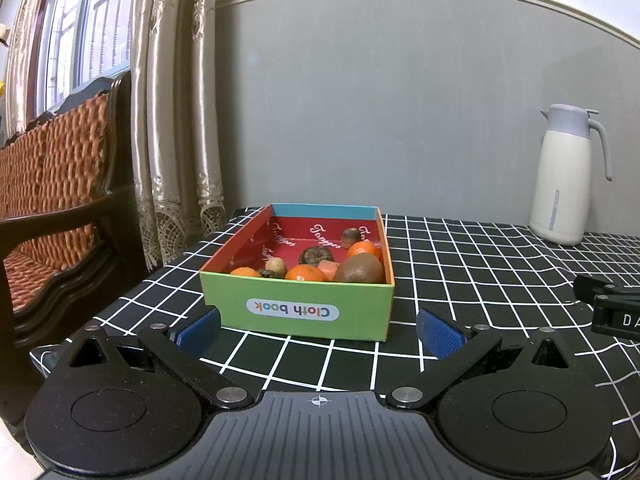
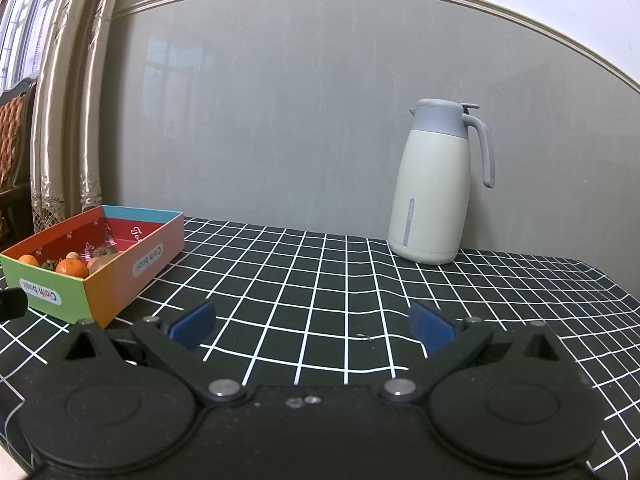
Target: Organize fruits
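A colourful cardboard box [image 1: 298,308] with a green front marked "Cloth book" sits on the checked tablecloth, just ahead of my left gripper [image 1: 320,326]. Inside lie several fruits: a brown kiwi [image 1: 359,269], oranges [image 1: 306,273], a small pale round fruit [image 1: 276,265] and darker pieces further back. The left gripper is open, its blue pads wide apart with nothing between them. In the right wrist view the same box [image 2: 116,276] is at the far left. My right gripper [image 2: 312,326] is open over bare cloth, to the right of the box.
A white and grey thermos jug [image 2: 434,184] stands at the back right by the grey wall; it also shows as the jug [image 1: 564,176]. The black checked tablecloth [image 2: 320,280] covers the table. A wooden woven-back bench [image 1: 56,184] and curtains stand beyond the table's left edge.
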Demonstrator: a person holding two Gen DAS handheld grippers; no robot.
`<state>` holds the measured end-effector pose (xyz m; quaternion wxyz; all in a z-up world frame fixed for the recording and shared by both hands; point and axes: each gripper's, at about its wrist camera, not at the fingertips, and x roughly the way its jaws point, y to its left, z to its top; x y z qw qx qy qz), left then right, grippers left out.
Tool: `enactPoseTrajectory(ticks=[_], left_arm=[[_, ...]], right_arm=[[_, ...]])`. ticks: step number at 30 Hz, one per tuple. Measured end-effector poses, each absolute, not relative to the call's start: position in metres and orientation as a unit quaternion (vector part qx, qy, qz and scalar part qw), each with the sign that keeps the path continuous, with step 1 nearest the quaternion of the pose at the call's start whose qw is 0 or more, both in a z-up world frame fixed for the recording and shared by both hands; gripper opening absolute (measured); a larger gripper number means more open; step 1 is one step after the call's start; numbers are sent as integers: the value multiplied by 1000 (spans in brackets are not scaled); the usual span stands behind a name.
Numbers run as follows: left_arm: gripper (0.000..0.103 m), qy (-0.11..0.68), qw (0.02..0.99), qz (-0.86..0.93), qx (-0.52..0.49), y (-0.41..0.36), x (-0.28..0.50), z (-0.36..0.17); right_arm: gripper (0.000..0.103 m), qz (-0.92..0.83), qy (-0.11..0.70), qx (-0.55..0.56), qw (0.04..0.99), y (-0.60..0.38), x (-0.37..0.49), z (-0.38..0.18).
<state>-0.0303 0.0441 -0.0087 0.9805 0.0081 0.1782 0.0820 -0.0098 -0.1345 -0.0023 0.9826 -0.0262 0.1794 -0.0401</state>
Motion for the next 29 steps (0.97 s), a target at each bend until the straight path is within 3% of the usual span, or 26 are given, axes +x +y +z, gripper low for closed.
enactPoseTrajectory(ticks=[29], left_arm=[[103, 171, 982, 78, 10, 41, -32, -9]], right_arm=[[103, -50, 179, -22, 982, -134, -10, -2]])
